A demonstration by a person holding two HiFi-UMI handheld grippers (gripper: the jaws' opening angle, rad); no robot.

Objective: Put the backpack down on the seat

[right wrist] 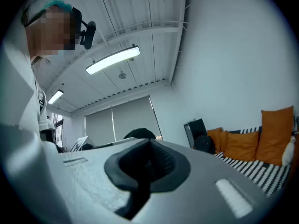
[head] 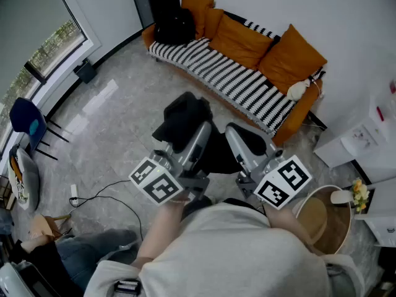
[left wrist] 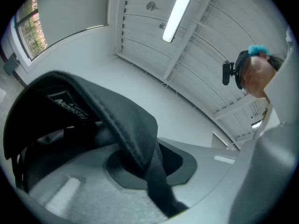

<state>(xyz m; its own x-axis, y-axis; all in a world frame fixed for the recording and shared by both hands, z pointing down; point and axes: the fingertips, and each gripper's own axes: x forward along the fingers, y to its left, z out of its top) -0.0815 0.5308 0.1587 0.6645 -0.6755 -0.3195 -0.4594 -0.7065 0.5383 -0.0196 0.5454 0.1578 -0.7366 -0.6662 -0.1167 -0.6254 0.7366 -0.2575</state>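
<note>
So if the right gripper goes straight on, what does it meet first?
Probably the black fabric backpack, its rounded top just past the tips of the right gripper; depth is unclear. Behind that, grey window blinds.

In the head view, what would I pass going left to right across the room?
Dark blue chair → small dark box on the floor → black fabric backpack → small white soft toy → white cabinet.

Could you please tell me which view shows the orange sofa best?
The head view: the whole sofa lies there, striped cover and cushions. The right gripper view catches only one end; the left gripper view shows none.
</note>
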